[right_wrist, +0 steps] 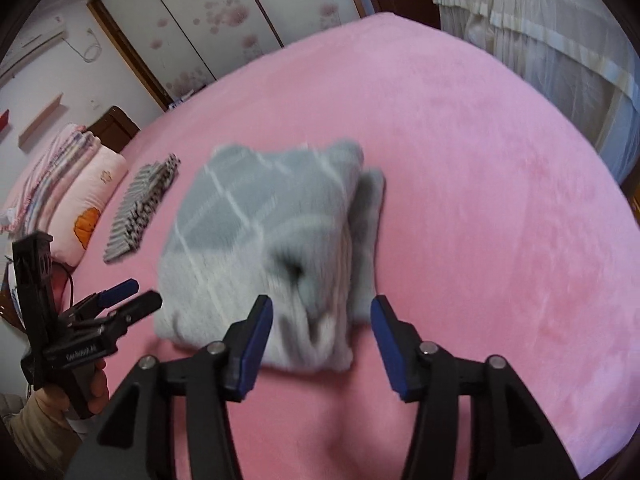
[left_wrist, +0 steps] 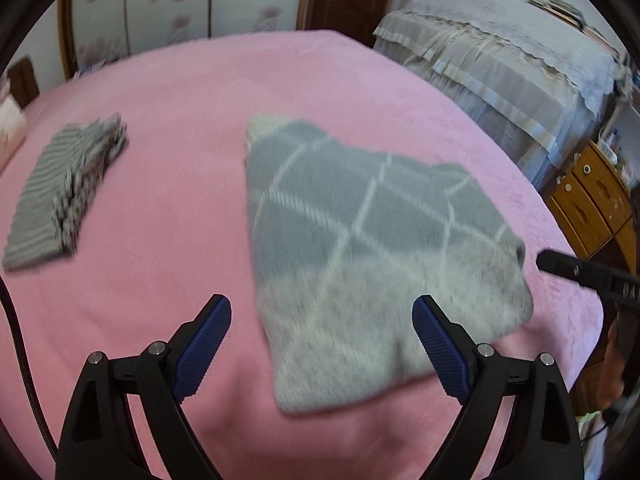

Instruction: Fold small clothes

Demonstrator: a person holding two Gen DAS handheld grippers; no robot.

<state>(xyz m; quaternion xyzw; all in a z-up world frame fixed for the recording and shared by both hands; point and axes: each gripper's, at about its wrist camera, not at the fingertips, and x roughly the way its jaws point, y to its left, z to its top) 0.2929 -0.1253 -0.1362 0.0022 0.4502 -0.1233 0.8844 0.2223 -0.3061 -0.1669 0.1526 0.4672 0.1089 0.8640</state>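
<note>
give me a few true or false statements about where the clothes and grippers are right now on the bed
1. The grey sweater lies folded on the pink blanket. True.
2. The left gripper is shut on the sweater. False: its jaws are open and hold nothing.
3. A striped garment lies apart from the sweater, to its left in the left wrist view. True.
4. The right gripper is clamped on the striped garment. False: it is open, pointing at the sweater's near edge.
5. The sweater is plain red. False: it is grey with pale diamond lines.
</note>
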